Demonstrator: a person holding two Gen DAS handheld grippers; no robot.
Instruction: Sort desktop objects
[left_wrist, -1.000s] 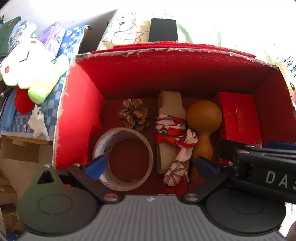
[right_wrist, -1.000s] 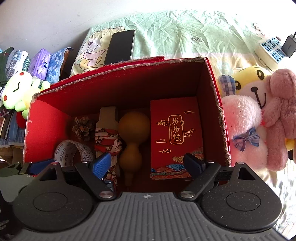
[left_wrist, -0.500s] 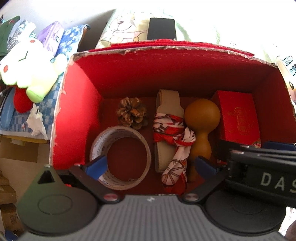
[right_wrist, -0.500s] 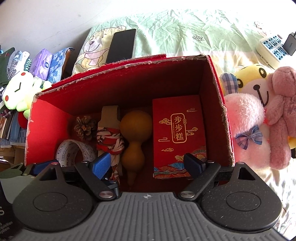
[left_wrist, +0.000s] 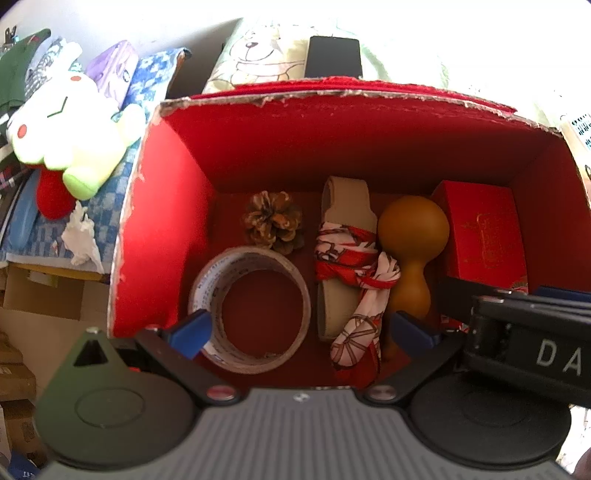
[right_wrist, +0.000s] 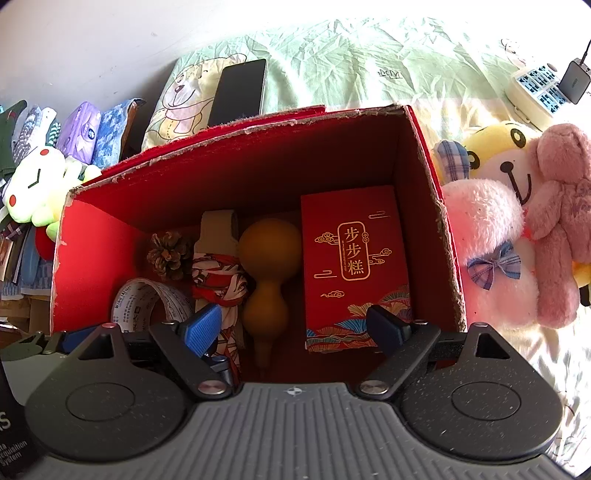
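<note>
Landmark: the red cardboard box with torn edges (right_wrist: 424, 155) standing open on the bed; every place below is given against it.
Task's things: all lie on the box floor. The brown dried pine cone (left_wrist: 275, 225) sits toward the far wall on the left; the roll of clear printed packing tape (left_wrist: 249, 310) lies flat just nearer than the cone; the beige strap wound with a red-and-white patterned scarf (left_wrist: 349, 258) runs down the middle; the tan smooth bottle gourd (right_wrist: 264, 273) lies beside the strap, touching or nearly so; the red gift carton with gold characters (right_wrist: 354, 266) lies flat against the right wall.
Handling, tape: probably light and stiff; a pinch across its wall, one finger inside the ring, looks the safest hold.
Handling, gourd: likely hollow, light, smooth enough to slip; the narrow waist is the place to take it.
Handling, scarf and strap: soft and floppy; take the knotted bunch.
Handling, cone: light, brittle scales; a gentle pinch only.
Handling, carton: rigid, flat, and probably too wide lengthwise; grip across a short edge.
Left tool (left_wrist: 303, 328): spread wide and empty, poised over the near rim, its left finger (left_wrist: 194, 328) over the tape's near edge.
Right tool (right_wrist: 295, 325): also wide apart with nothing held, over the near rim, gourd and carton between its fingers' lines.
Pose: both point down into the box side by side, the right tool's body crossing the left view's right edge.
</note>
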